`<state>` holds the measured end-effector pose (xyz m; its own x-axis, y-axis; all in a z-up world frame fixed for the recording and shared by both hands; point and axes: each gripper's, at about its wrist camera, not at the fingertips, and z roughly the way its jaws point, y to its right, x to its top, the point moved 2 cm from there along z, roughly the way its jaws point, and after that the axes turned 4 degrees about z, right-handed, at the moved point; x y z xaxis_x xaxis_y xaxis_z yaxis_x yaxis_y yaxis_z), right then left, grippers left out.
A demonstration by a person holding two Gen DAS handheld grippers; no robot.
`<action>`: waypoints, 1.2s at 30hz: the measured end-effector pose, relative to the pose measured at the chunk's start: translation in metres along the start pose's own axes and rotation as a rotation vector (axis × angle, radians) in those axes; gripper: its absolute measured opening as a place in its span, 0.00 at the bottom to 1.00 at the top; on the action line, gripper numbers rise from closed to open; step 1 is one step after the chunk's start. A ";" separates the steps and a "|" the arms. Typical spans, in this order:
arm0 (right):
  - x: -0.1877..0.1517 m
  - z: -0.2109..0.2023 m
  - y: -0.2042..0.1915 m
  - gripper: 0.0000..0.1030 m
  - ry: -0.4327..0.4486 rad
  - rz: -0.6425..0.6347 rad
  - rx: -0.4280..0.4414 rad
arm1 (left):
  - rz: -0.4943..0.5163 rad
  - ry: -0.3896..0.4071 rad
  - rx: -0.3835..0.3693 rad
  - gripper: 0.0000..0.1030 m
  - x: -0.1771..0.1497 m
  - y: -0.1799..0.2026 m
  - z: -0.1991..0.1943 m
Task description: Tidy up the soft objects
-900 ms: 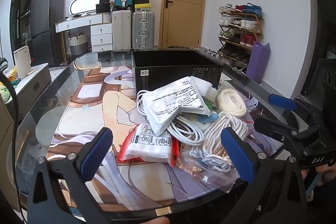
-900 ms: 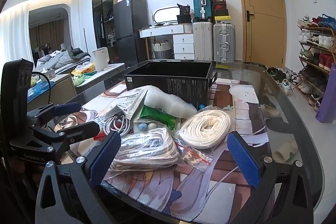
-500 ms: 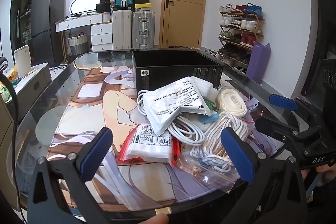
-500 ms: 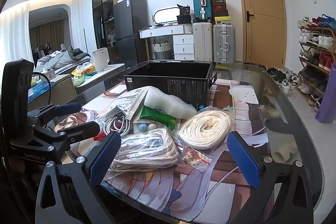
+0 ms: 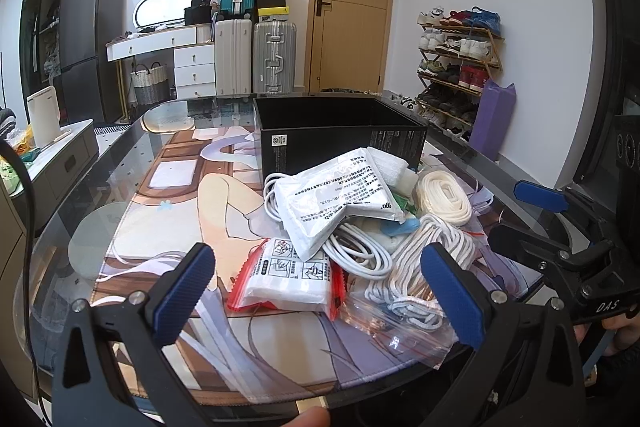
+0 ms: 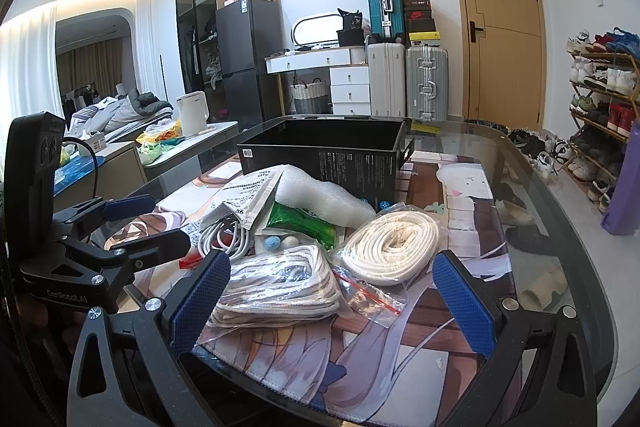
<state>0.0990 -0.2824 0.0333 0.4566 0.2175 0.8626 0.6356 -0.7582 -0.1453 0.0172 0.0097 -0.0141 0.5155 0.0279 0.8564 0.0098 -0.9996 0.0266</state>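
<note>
Both grippers, left (image 5: 320, 291) and right (image 6: 332, 291), spread wide (empty), bagged rope (image 6: 276, 283) just beyond right fingertips.

White walls, a wooden door (image 5: 352, 7), suitcases (image 5: 256, 57) beside white drawers (image 5: 194, 67) — shoe rack (image 5: 458, 63) right.

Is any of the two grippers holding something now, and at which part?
Nothing is held. The left gripper and the right gripper are both open, fingers spread above the pile of soft items, touching none.
</note>
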 end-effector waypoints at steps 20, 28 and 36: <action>0.000 -0.001 0.000 1.00 0.000 0.001 -0.001 | -0.001 -0.002 0.005 1.00 0.006 0.003 -0.002; -0.001 0.001 0.000 1.00 0.000 0.000 -0.002 | 0.001 0.002 0.005 1.00 0.008 0.002 -0.003; -0.001 -0.002 0.002 1.00 -0.001 0.001 -0.004 | 0.008 0.008 0.006 1.00 0.009 0.002 -0.003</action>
<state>0.0982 -0.2850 0.0327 0.4574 0.2174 0.8623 0.6330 -0.7606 -0.1441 0.0197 0.0079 -0.0050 0.5091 0.0198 0.8605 0.0110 -0.9998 0.0165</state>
